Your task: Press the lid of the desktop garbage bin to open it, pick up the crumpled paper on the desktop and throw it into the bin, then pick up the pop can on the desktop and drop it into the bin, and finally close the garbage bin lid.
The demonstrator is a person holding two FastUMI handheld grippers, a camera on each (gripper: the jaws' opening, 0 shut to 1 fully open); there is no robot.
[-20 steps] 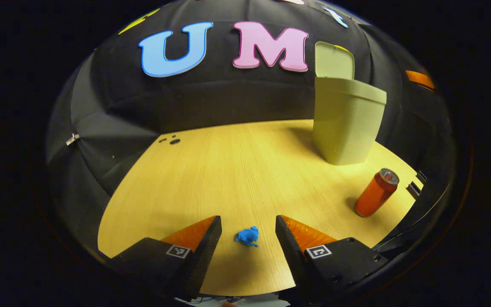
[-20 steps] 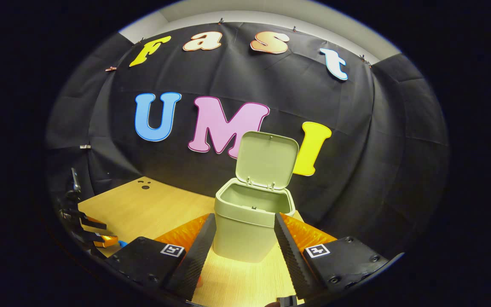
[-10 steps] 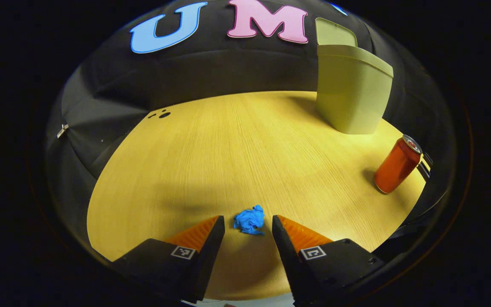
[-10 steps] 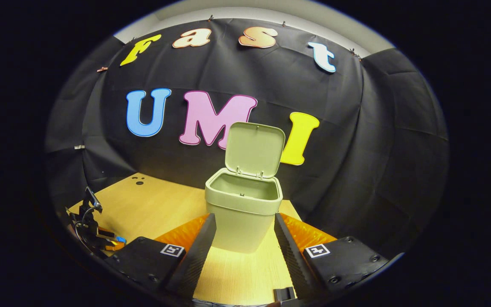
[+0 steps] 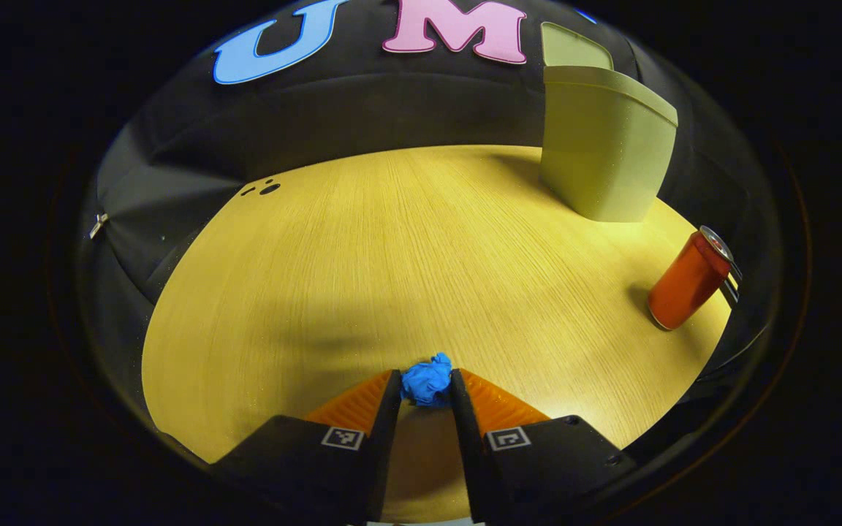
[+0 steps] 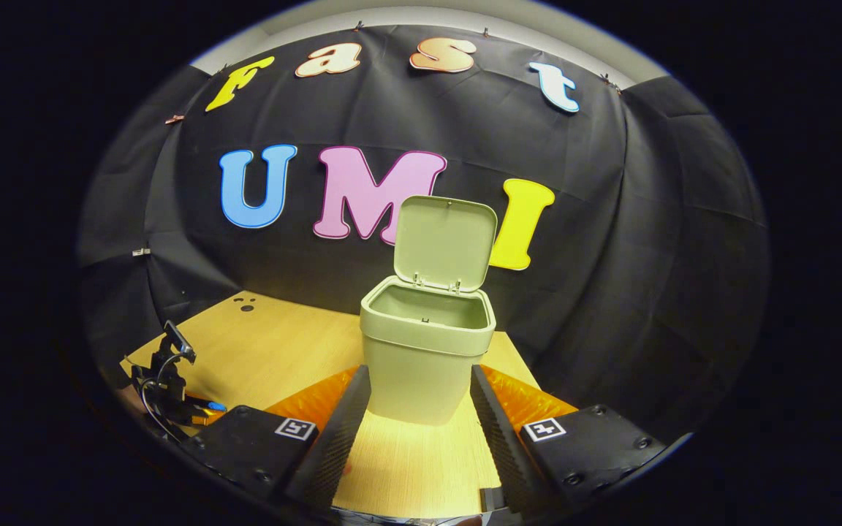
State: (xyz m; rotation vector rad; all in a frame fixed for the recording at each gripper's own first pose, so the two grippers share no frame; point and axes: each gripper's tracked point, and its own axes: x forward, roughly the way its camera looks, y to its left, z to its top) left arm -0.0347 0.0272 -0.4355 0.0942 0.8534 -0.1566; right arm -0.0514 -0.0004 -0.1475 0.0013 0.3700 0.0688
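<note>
Left gripper view: the crumpled paper [image 5: 427, 381] is seen as a small blue wad lying on the worktop [image 5: 392, 256], caught right at the tips of the left claw [image 5: 427, 387]. The two fingers have been drawn narrow, one against each flank of the wad, so the paper appears to be pinched, though it is not yet lifted off the wood. No long axis is offered by the wad; it is roughly round, so no turning of the claw should be called for.

From the held paper the bin [image 5: 604, 142] lies ahead and off to the right, well apart, across bare worktop. Its lid [image 5: 574, 47] is stood upright behind the mouth, so the opening is judged ready to receive. The can [image 5: 688, 280] stands nearer on the right, between the claw's side and the bin but off the straight line, and is judged unlikely to be struck if the carry is kept high.

In the right gripper view the right claw [image 6: 419, 413] is held wide, gripping nothing, pointed at the bin [image 6: 427, 351] just ahead of its tips, with the lid [image 6: 444, 243] open. The left claw [image 6: 172, 394] is glimpsed low at the far left. The paper is thus the left claw's to carry.
</note>
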